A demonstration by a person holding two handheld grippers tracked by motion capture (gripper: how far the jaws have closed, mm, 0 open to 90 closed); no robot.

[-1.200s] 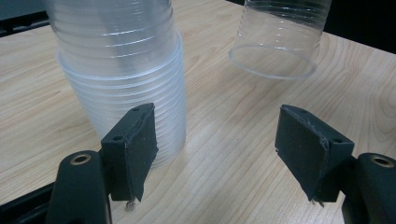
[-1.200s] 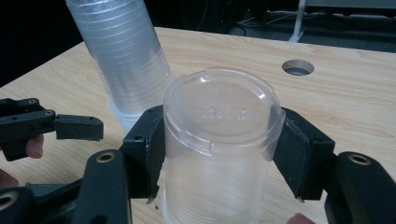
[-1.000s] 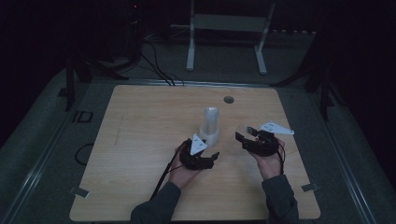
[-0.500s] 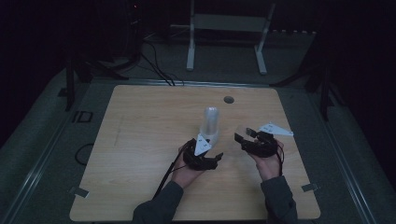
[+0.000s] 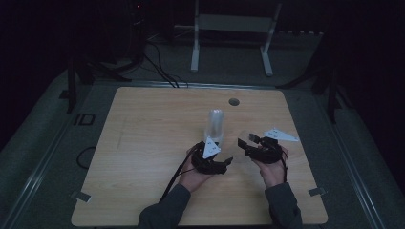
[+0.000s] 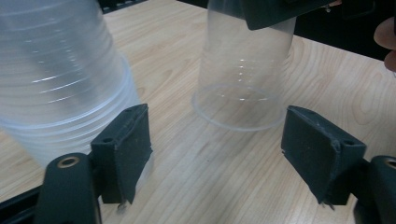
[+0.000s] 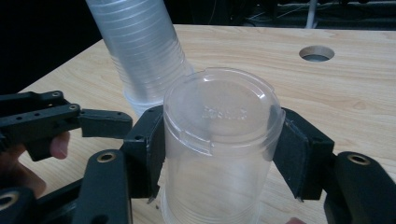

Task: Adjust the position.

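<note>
Right gripper [image 7: 219, 154] clamped on a single clear plastic cup [image 7: 219, 140], upside down, jaws pressed against both its sides, rim down at the wooden table [image 5: 143, 143]. Left gripper [image 6: 217, 154] spread, jaws just been opening, nothing between the pads; bare tabletop in the gap. Stack of clear cups [image 6: 56, 84] stood inverted just beside its left jaw, apart from the held cup. In the high view, stack [image 5: 215, 125] near the table's middle, both grippers just in front of it.
</note>
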